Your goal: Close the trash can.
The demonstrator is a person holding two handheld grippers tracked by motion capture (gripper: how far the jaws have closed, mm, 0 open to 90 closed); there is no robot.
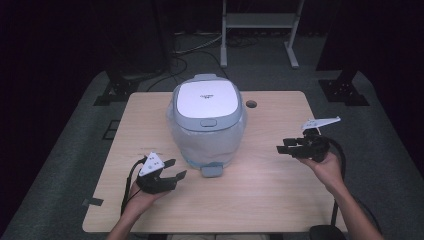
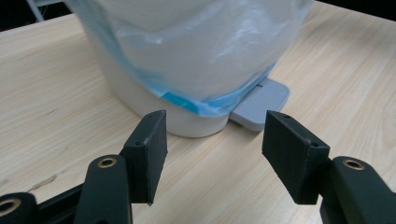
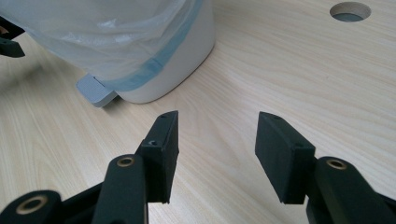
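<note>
Near edge of the desk [image 1: 260, 200]: pale wood-grain top, matte, rounded corners, w/ fine lengthwise streaks showing in both gripper views.

Left gripper [image 1: 172, 169] sits above the near-left part of the desk, held in the person's left hand [image 1: 142, 195]. Black matte plastic body, grey three-cornered plate on top, cable trailing back toward the near edge. Jaws spread, nothing btwn them; in the left gripper view the pads [image 2: 152, 149] are blocky, flat-faced wedges w/ small screw holes and brass-coloured rivets at the pivots.

Right gripper [image 1: 283, 146] hovers over the right part of the desk, in the right hand [image 1: 327, 167], pointing left toward the bin. Same black build, white-grey plate sticking up. Jaws also spread apart, empty; bare wood shows btwn the pads [image 3: 285, 154].

Bin [image 1: 207, 122] stands at mid-desk, slightly toward the far edge, btwn the two grippers and apart from both. Rounded-square body, smooth white plastic base, grey-blue collar, glossy white lid [image 1: 206, 99] w/ a small grey push tab at its front. A thin, crinkly, see-through bag [image 2: 210, 51] w/ a blue band drapes over the outside of the body. A flat grey foot pedal [image 1: 211, 170] juts from the base on the near side, resting on the wood.

Farther right of the bin, near the far edge: a round cable hole [image 1: 251, 104] cut in the top.
</note>
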